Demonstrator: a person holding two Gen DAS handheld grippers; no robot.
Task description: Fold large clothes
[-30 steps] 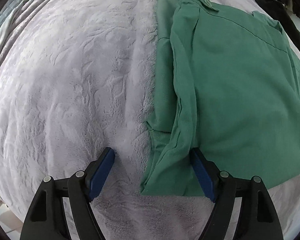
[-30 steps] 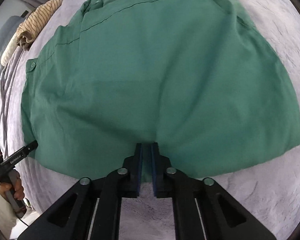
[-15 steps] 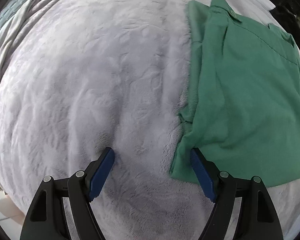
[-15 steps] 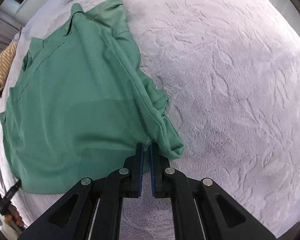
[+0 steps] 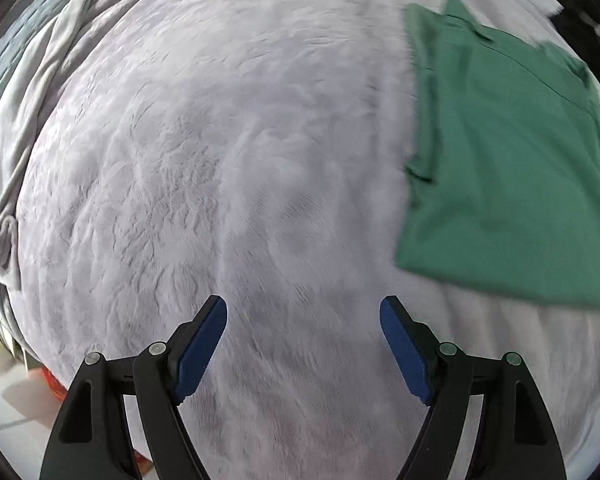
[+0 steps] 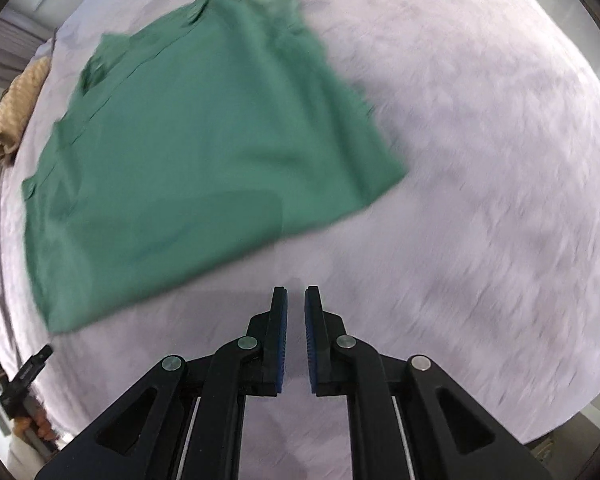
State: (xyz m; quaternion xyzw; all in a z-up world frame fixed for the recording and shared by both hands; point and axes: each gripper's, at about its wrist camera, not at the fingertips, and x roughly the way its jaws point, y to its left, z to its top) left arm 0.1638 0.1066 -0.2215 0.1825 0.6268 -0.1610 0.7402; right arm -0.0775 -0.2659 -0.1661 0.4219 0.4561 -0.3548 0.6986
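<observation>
Now both your grippers hang over bare blanket, clear of the garment. Your left gripper (image 5: 303, 308) stands wide open, blue pads (image 5: 199, 354) well apart w/ nothing between them, only the pale grey textured blanket (image 5: 220, 160) below. The green shirt (image 5: 508, 168) lies folded flat at the right of the left wrist view, its near-left corner just beyond and right of the right-hand pad, not touching it. Collar and button tab sit at the far end.

In the right wrist view, your right gripper (image 6: 296, 292) shows a narrow gap between the pads; jaws have just been easing apart, nothing gripped betw. them. Shirt (image 6: 196, 152) lies far-left of the fingertips, near hem running diagonally, closest edge near the tips but apart. Pic is motion-blurred, so fine folds can't be made out.

A tan striped cloth (image 6: 12, 120) sits bunched at the far-left edge of the bed. Low left, the other handheld tool (image 6: 24, 376) and a hand (image 6: 32, 426) on its grip show past the blanket's edge. Rumpled grey bedding (image 5: 24, 92) lies along the left side in the left wrist view.
</observation>
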